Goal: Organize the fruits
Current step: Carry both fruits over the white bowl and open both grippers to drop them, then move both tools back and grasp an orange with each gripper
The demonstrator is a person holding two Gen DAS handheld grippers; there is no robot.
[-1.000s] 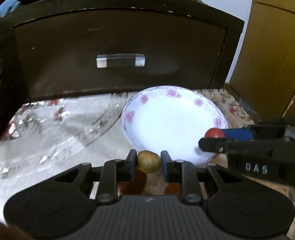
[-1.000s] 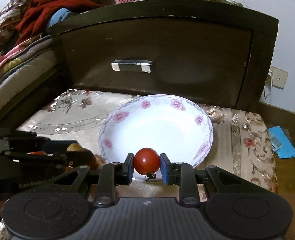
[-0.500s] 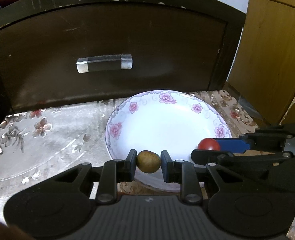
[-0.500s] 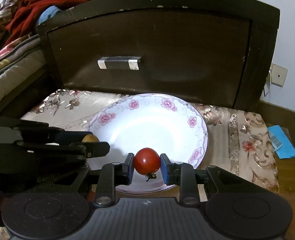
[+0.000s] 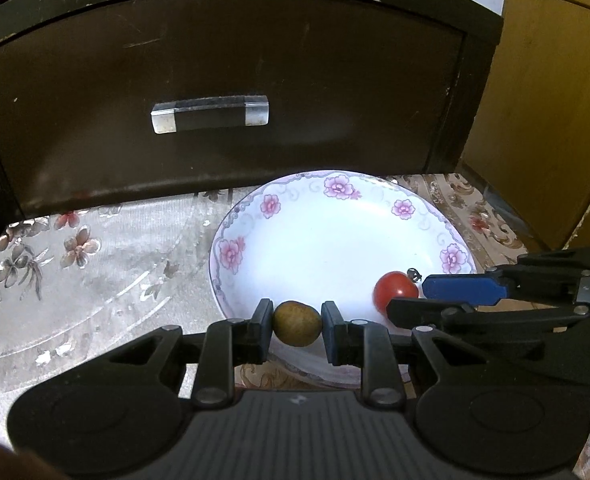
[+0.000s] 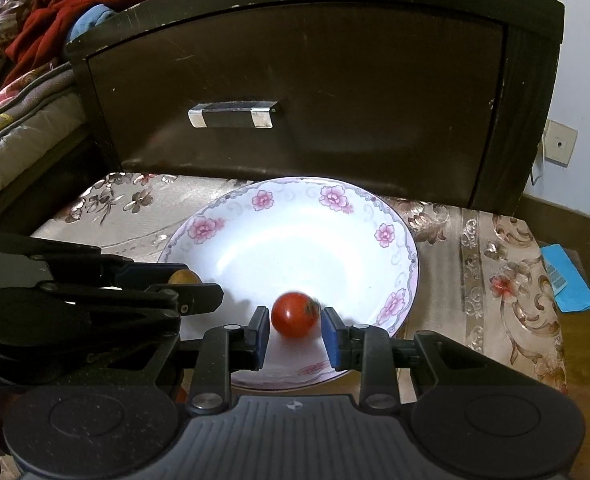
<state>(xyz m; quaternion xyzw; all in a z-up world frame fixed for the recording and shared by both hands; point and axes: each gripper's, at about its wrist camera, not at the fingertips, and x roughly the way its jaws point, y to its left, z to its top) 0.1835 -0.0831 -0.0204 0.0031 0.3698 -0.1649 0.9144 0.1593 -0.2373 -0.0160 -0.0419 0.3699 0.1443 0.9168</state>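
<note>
Tomato [image 6: 296, 314] sits between the right tool's [image 6: 295, 334] pads over the near part of the floral plate [image 6: 391, 236], blurred, with gaps showing on both sides: jaws slightly apart, no grip. Left tool [image 5: 297, 330] is clamped on a brown fruit [image 5: 297, 323] at the plate's near rim. Plate rests on the patterned surface [image 5: 95, 264] before a dark drawer [image 5: 215, 80].

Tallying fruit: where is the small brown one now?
Left wrist view, low centre: the brown fruit is clamped in the left gripper over the plate's near rim.
</note>
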